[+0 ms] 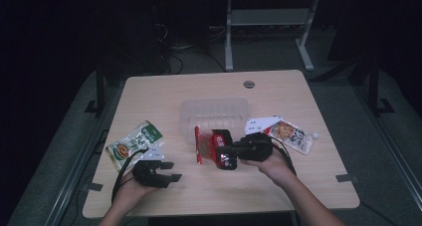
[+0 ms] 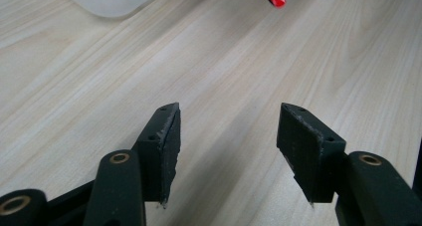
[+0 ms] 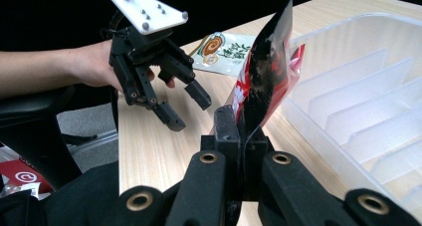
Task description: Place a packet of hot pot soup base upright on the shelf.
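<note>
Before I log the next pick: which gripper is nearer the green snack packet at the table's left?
Left. The left gripper sits open just below the green snack packet; the right gripper is across the table, shut on a red packet.

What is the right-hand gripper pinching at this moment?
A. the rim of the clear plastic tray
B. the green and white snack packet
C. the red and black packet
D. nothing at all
C: in the right gripper view the right gripper has its jaws closed on the lower edge of the red and black packet, beside the clear tray.
</note>
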